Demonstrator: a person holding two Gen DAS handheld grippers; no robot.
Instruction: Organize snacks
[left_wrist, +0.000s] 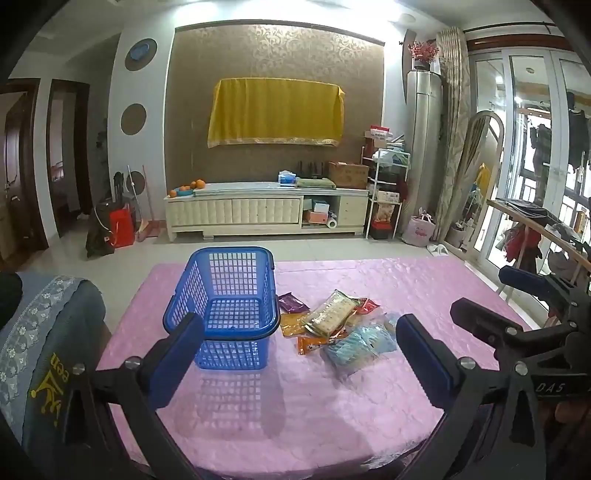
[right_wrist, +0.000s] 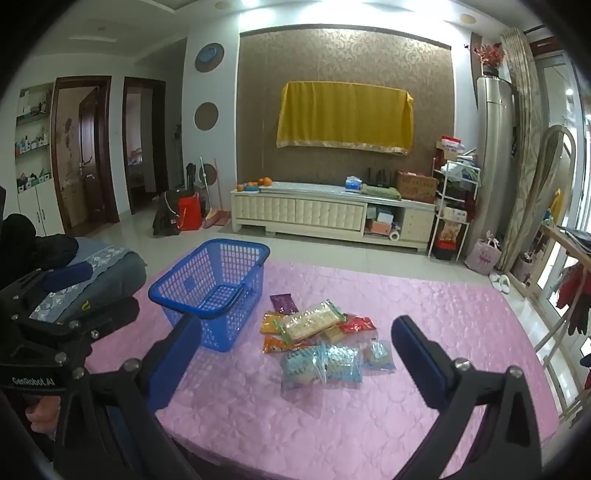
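An empty blue plastic basket (left_wrist: 229, 306) (right_wrist: 214, 288) stands on the pink table cover (left_wrist: 295, 413) (right_wrist: 332, 417), left of centre. To its right lies a heap of snack packets: a clear cracker pack (left_wrist: 328, 314) (right_wrist: 310, 325) on top, a purple packet (left_wrist: 291, 302) (right_wrist: 283, 303), orange and red packets, and pale blue bags (left_wrist: 360, 345) (right_wrist: 323, 363) nearest me. My left gripper (left_wrist: 299, 350) is open, hovering short of the basket and the heap, holding nothing. My right gripper (right_wrist: 295, 347) is open too, facing the heap from above the near table edge. Each gripper shows at the edge of the other's view.
A chair back with a grey-blue lace cover (left_wrist: 44, 339) (right_wrist: 96, 269) stands at the table's left. Beyond the table is tiled floor, a white TV cabinet (left_wrist: 266, 210) (right_wrist: 332, 214), shelves and a drying rack (right_wrist: 569, 258) on the right.
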